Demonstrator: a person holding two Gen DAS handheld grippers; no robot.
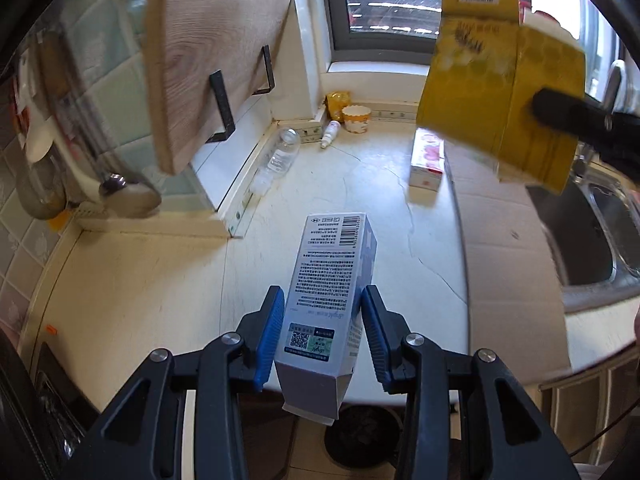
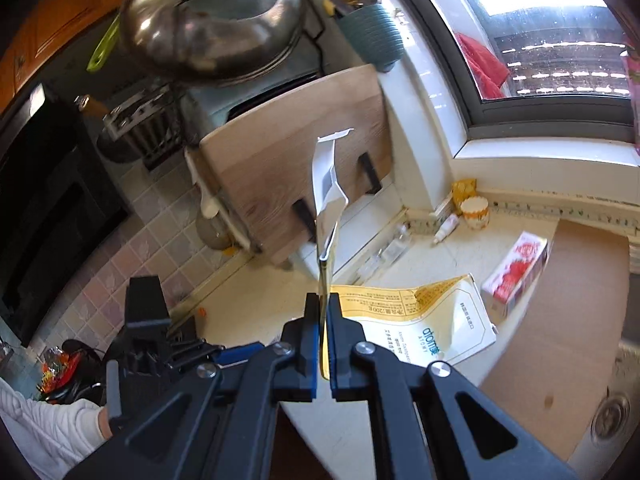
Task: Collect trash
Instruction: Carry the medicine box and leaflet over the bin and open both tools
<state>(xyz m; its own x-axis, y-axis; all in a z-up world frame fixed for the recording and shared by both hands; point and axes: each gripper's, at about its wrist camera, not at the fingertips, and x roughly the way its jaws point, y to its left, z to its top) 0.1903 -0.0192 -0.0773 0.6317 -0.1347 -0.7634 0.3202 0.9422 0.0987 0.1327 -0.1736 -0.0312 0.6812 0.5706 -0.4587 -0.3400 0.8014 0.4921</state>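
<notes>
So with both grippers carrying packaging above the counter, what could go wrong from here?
1. The left gripper pinches the white box only near its lower end, and most of the box juts out past the fingers, so it could pivot or slip.
2. The right gripper holds the flattened yellow carton by a thin edge; it may swing into the wooden cutting board.

both wrist views look down, sharing the countertop (image 1: 160, 264).

Open counter (image 1: 168, 280) ahead; cutting board (image 1: 208, 52) overhangs left, sink (image 1: 592, 240) right.
</notes>
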